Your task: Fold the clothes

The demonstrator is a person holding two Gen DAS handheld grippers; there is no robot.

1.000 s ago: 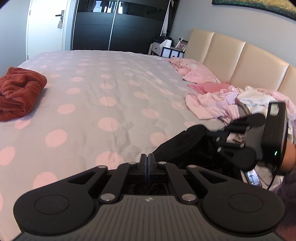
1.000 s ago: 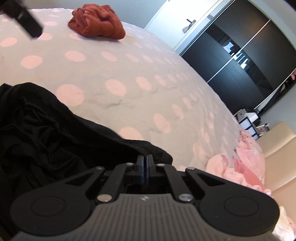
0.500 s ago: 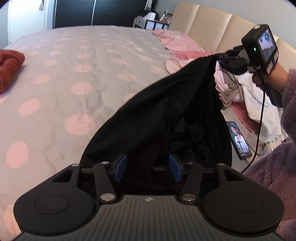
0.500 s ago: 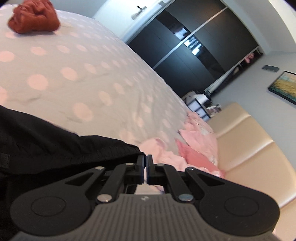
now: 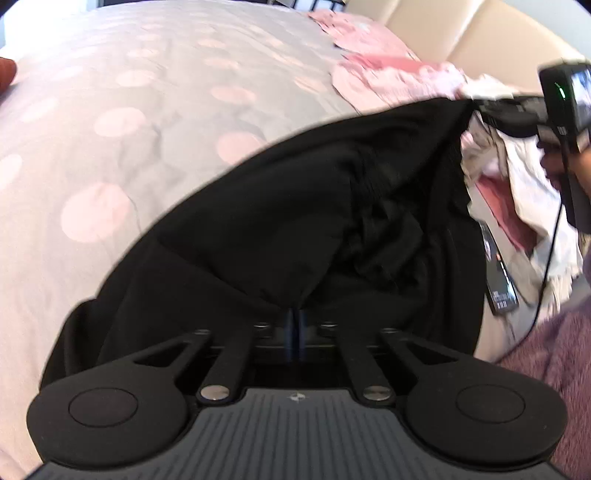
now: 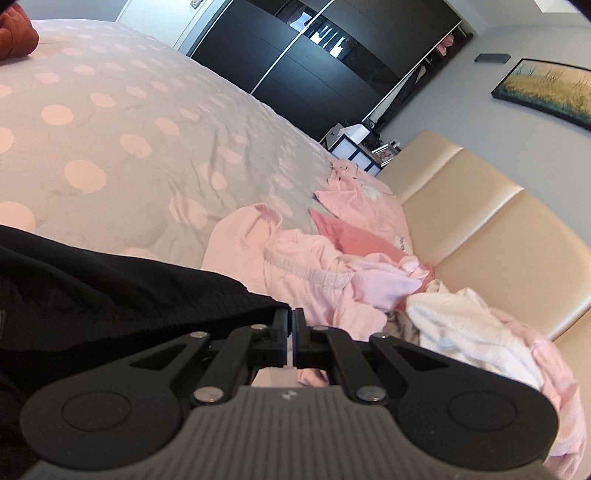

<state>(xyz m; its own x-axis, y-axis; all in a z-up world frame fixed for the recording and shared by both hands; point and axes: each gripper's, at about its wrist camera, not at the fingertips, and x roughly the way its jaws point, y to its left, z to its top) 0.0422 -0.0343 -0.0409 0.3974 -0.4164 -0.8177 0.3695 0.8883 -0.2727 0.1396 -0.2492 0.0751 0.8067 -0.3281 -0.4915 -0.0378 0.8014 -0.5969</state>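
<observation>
Grey bedspread (image 5: 155, 122) with pale pink dots fills the left of both wrist views, and a rust-red cloth (image 6: 14, 33) lies at its far left edge. A black garment (image 5: 295, 206) hangs stretched between the two tools above the bed. The left gripper (image 5: 295, 325) has its blue pads pressed together on a bunched fold at the near edge of the garment, which pulls up into a small peak there. Further right, the right gripper (image 6: 291, 321) is clamped on the garment's other corner, with only a sliver of light between its fingers (the black edge runs in from the left and ends right at the pads). Beyond it, pink clothes (image 6: 332, 254) and a white one (image 6: 461, 314) lie heaped against the cream headboard (image 6: 498, 229). A phone (image 5: 498, 273) lies on the bed at the garment's right side.
</observation>
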